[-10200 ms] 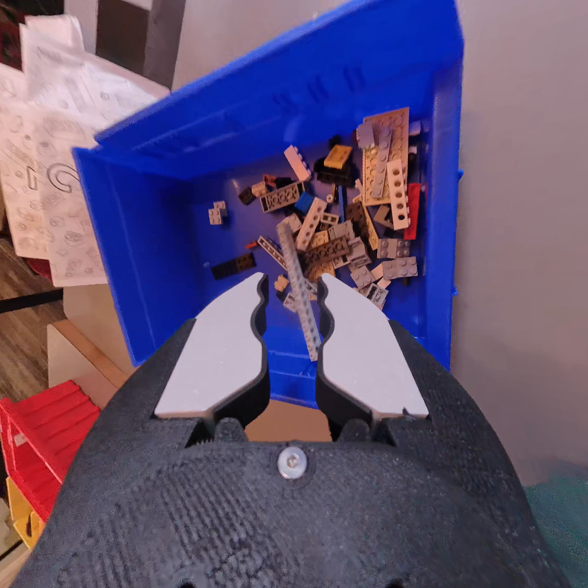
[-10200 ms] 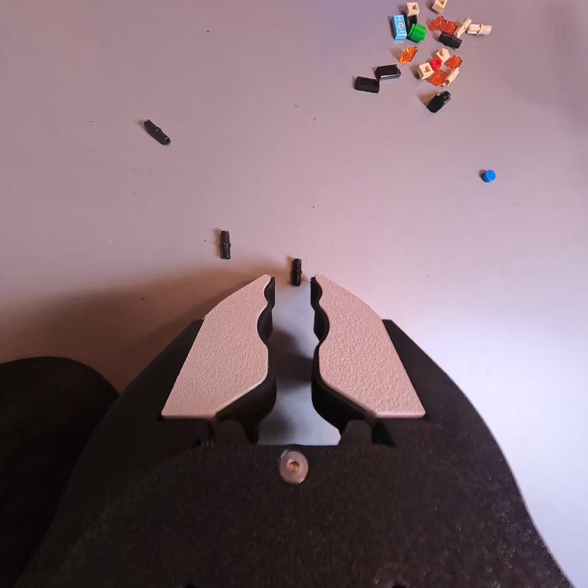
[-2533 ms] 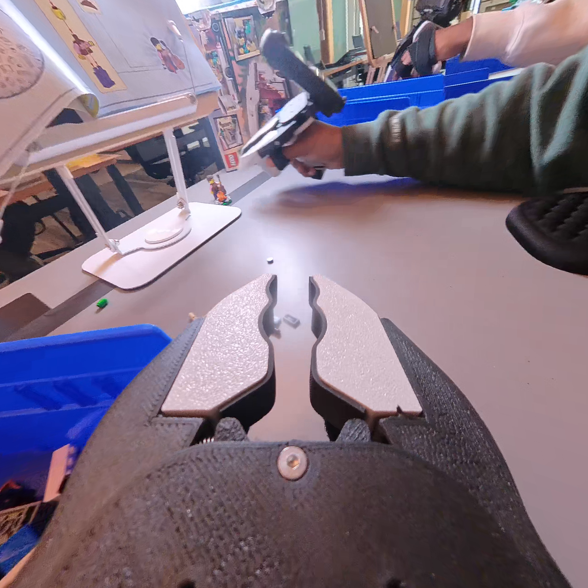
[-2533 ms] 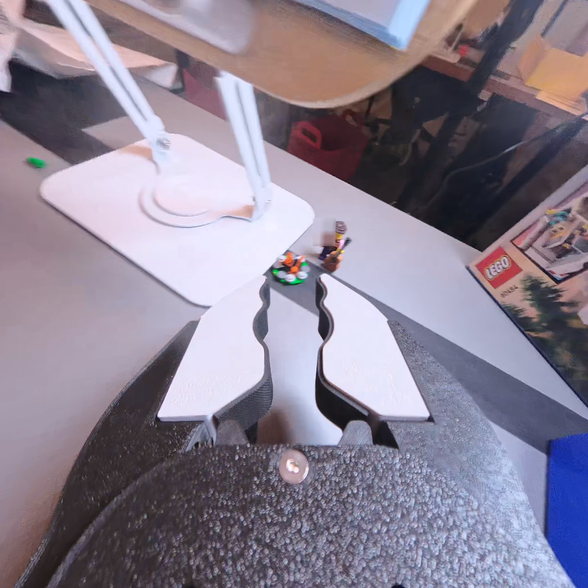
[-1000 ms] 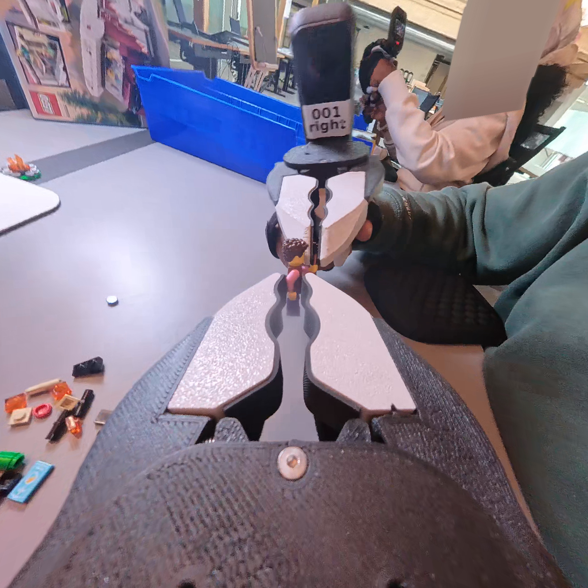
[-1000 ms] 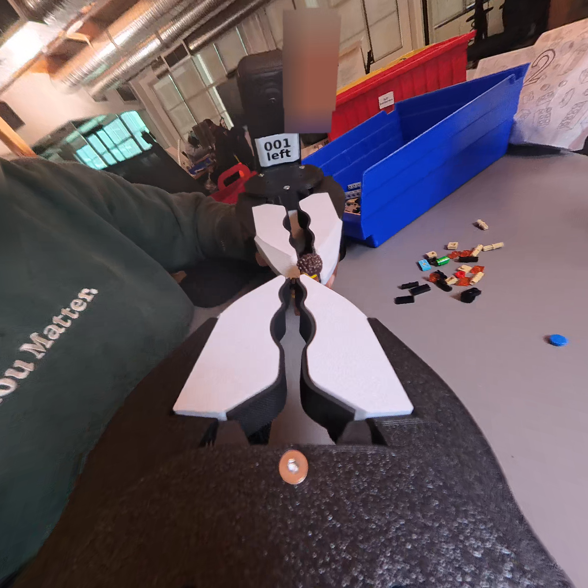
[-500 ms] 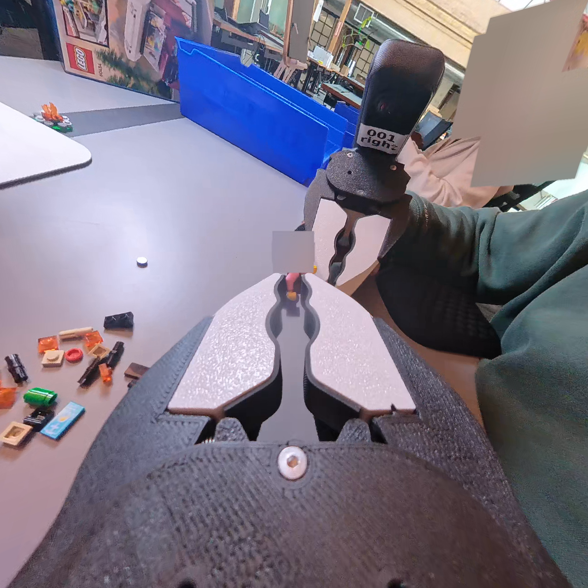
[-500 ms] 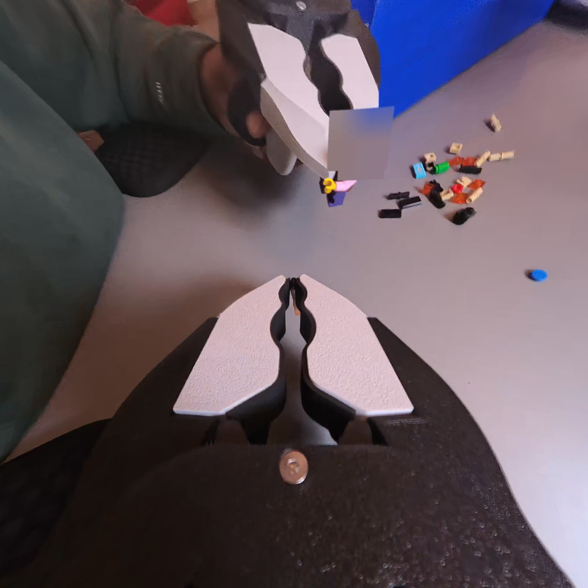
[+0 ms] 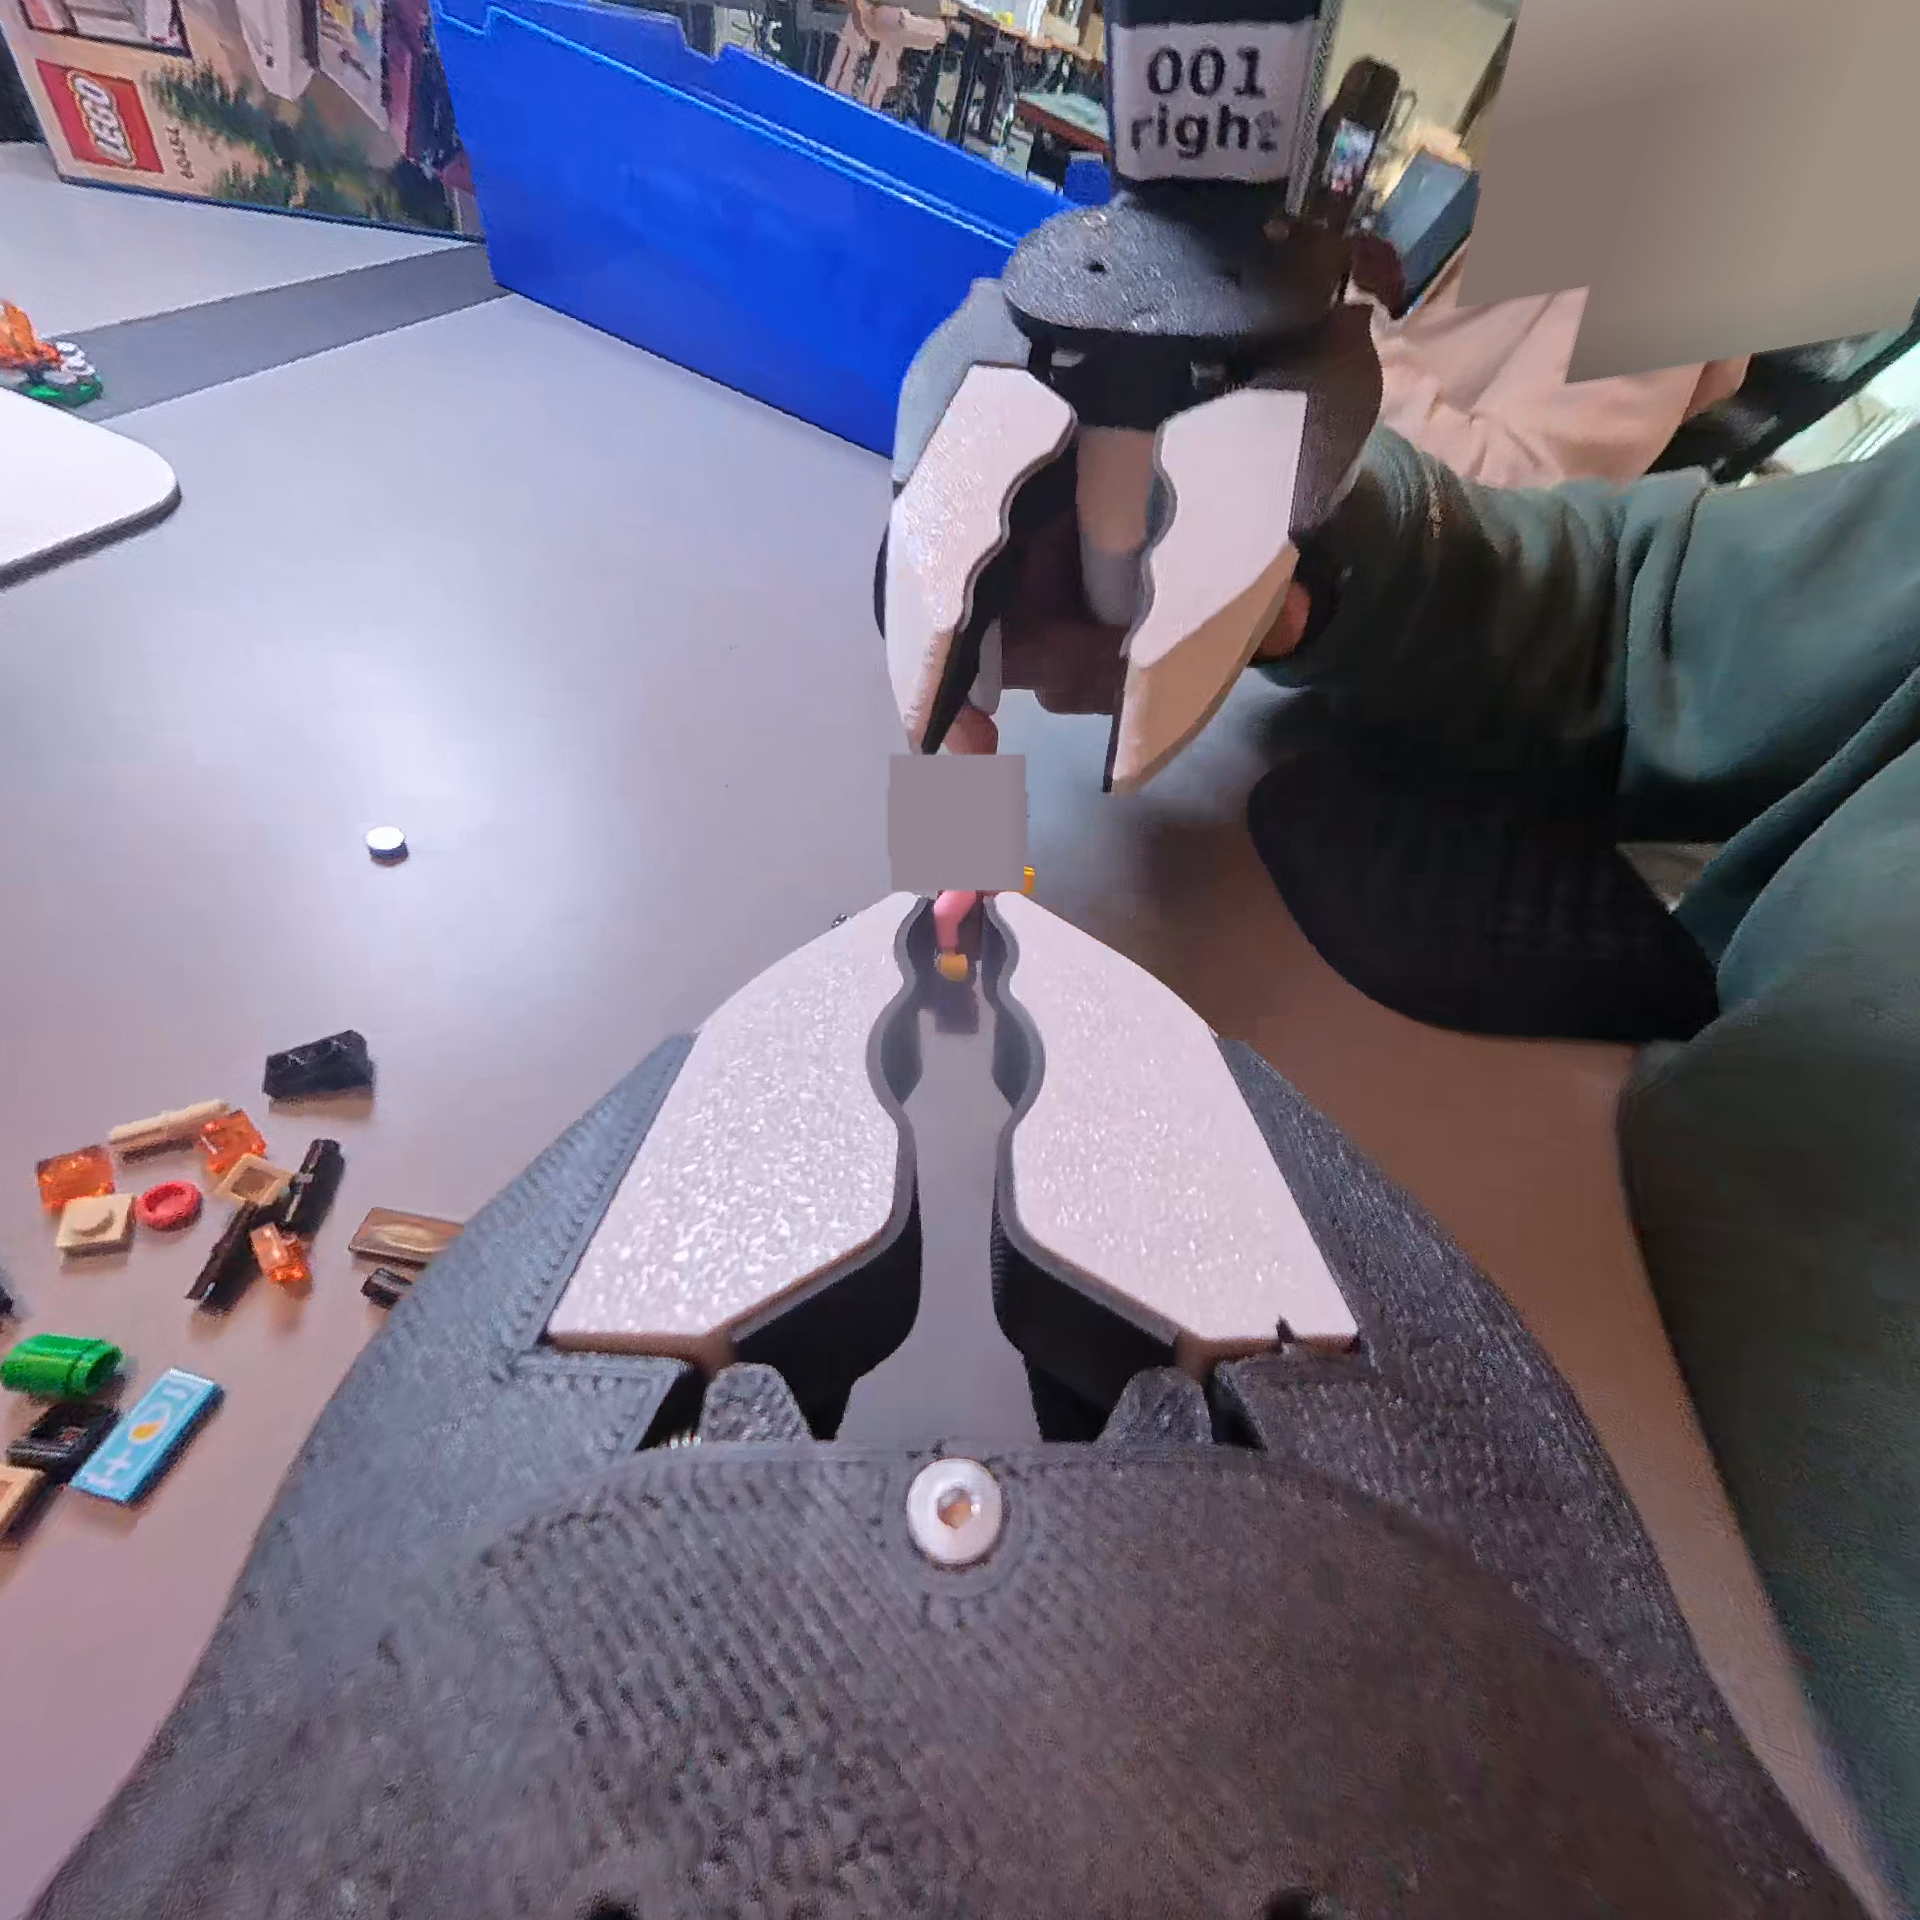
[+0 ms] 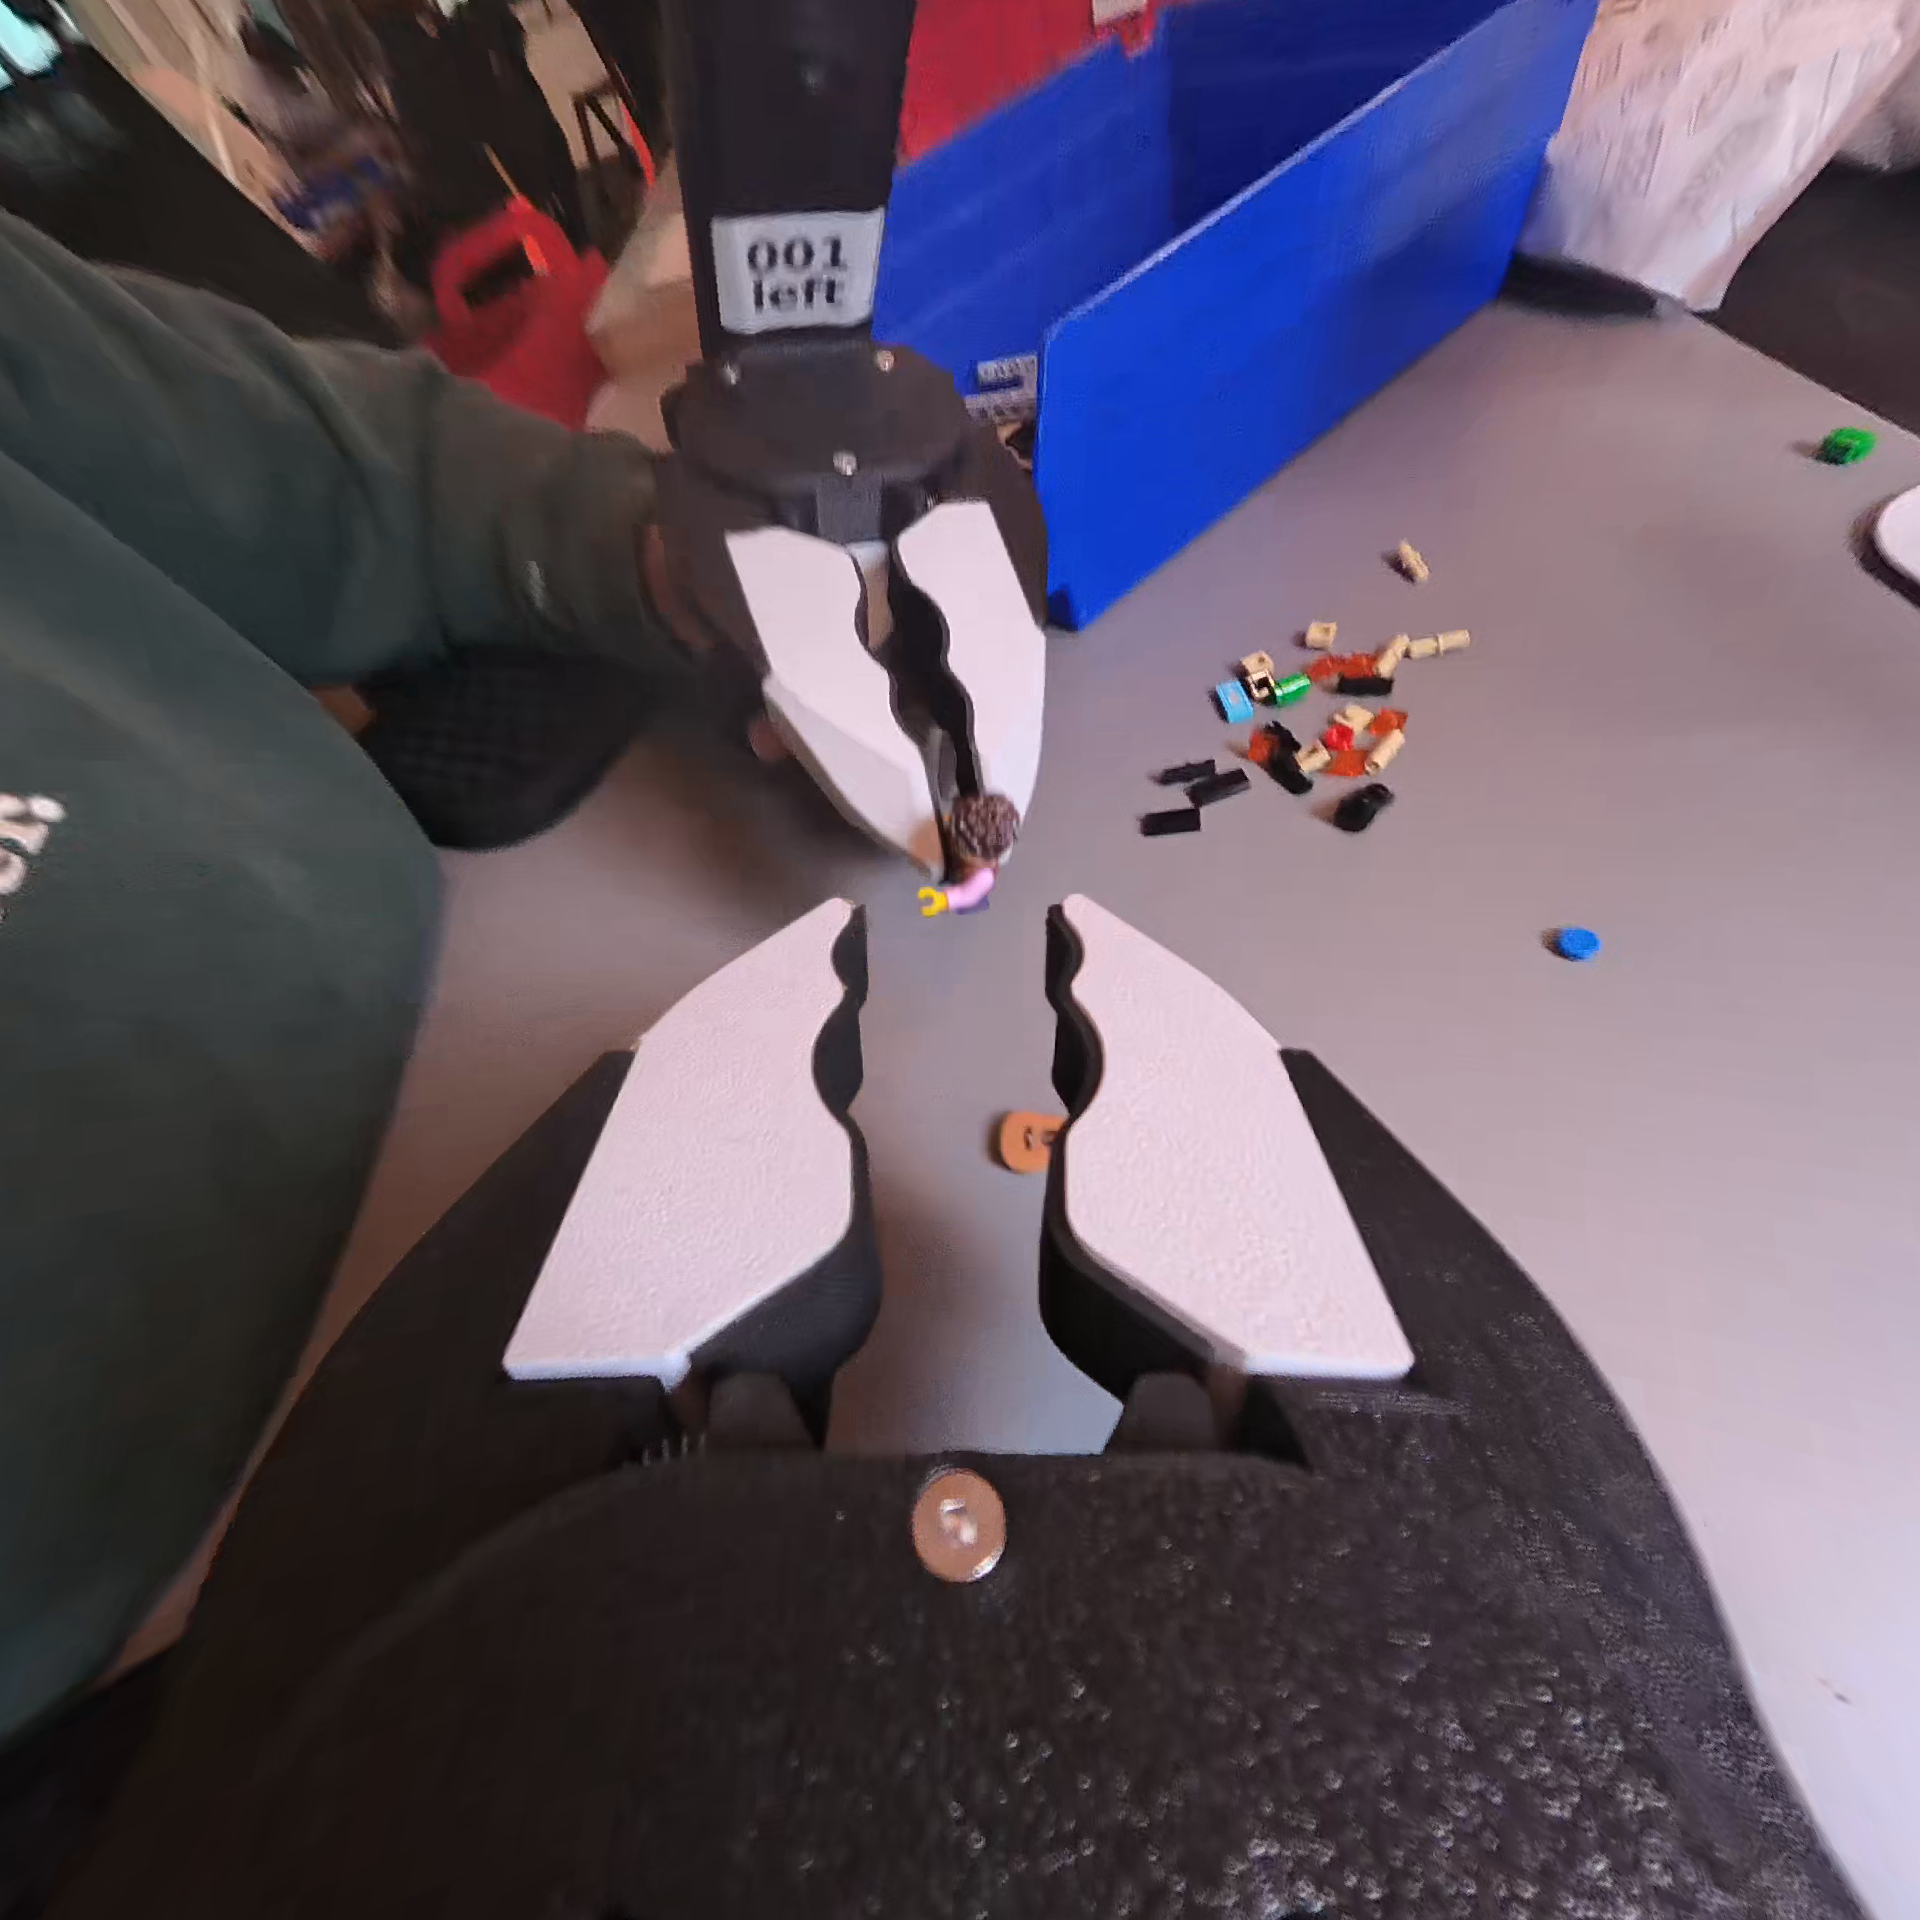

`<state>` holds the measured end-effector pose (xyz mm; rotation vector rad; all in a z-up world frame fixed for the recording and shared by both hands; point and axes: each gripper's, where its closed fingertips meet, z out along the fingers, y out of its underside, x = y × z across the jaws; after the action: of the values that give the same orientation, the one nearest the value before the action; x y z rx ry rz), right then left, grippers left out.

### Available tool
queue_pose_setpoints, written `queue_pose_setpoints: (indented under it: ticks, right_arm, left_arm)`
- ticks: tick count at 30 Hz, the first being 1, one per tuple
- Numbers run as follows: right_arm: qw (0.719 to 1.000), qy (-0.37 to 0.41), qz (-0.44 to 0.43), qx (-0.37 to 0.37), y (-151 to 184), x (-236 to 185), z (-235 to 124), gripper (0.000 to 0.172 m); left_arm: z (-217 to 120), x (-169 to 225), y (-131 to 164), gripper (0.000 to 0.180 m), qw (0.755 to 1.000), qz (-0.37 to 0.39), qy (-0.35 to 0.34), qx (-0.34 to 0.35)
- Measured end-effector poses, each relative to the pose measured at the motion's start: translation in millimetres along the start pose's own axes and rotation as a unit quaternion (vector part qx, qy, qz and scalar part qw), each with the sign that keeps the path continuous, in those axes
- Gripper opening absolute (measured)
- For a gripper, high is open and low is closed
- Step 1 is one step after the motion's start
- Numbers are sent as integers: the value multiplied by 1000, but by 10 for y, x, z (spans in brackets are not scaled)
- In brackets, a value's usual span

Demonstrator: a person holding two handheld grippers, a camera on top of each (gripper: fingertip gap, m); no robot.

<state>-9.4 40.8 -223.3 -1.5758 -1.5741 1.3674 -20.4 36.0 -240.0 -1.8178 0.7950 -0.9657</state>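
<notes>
Bricks [image 9: 166,1216], small and loose in orange, tan, black, green and light blue, lie scattered by the left edge of the grey table [image 9: 520,644] in the left wrist view, closer to the camera than half a second ago. A small round stud [image 9: 385,843] sits alone farther in. At the far left corner stands a toy-brick set box [image 9: 239,104] with printed artwork and a red logo; its wording is left unread. Beside it runs a blue bin [image 9: 727,239].

At centre, the left gripper [image 9: 954,914] is clamped on a minifigure [image 9: 956,920], pink arm and yellow hand showing between the tips. That grip matches the earlier frames. From the right wrist view the minifigure [image 10: 971,857] hangs at the tips above the table's middle, brown hair and lilac sleeve visible.

Right of it, the right gripper [image 10: 954,925] now stands apart with nothing between its pads. Half a second ago its jaws were together on a small tan piece; that tan piece [image 10: 1023,1141] now lies on the table under the gripper, against the inner edge of its right finger. A blue round stud [image 10: 1574,942] lies toward the right edge.

Each gripper's handle carries a white label [image 9: 1205,99] with printed characters.
</notes>
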Motion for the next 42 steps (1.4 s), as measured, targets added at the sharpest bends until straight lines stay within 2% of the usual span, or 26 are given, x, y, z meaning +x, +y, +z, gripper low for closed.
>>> queue_pose_setpoints:
  ticks: [3, 6, 10, 12, 13, 15, 19, 20, 22, 24, 27, 31, 34, 37, 42]
  right_arm:
    - [1000, -7, 4, 12, -26, -43, 72, 28]
    - [1000, -11, -14, -5, 32, -82, 142, 15]
    - [999, -14, -35, 1, 28, -120, 156, 14]
    - [999, -20, -35, 15, 2, -153, 172, 14]
    - [999, -23, -37, 18, 2, -173, 188, 14]
    - [998, -21, -46, 23, 0, -189, 206, 14]
    - [997, -32, -57, 39, -29, -233, 190, 14]
    - [996, -36, -59, 50, -53, -247, 179, 14]
    - [989, -69, -30, 126, -301, -311, 21, 14]
    - [987, -46, -40, 147, -453, -231, -156, 14]
    - [995, 5, -50, 92, -304, -40, -206, 14]
    - [994, 18, -68, -88, 334, 118, -40, 14]
    - [980, 26, -98, -169, 611, 159, -16, 14]
    - [969, 33, -110, -218, 768, 197, -68, 14]
    - [962, 46, -117, -241, 823, 249, -143, 14]
  left_arm:
    - [43, 80, 30, 9, 998, 54, -10, -20]
    - [50, 119, 52, 9, 996, 81, -15, -32]
    - [40, 153, 57, 9, 995, 100, -9, -29]
    - [49, 182, 27, 21, 994, 110, -6, -16]
    - [57, 196, 35, 22, 993, 113, -3, -19]
    - [56, 208, 49, 11, 992, 127, -4, -22]
    - [29, 243, 35, 9, 992, 120, 15, -28]
    - [27, 248, 49, 9, 992, 119, 19, -34]
    - [63, 144, 300, 9, 984, 149, -2, -98]
    - [66, 211, 322, 9, 988, 123, 21, -90]
    - [8, 159, 127, 9, 990, 129, 7, -62]
    - [18, 89, 223, 9, 992, 105, 2, -70]
    - [23, 68, 249, 9, 992, 104, 0, -73]
    - [23, 56, 267, 9, 993, 95, 3, -73]
    - [34, 58, 292, 9, 992, 97, 4, -76]
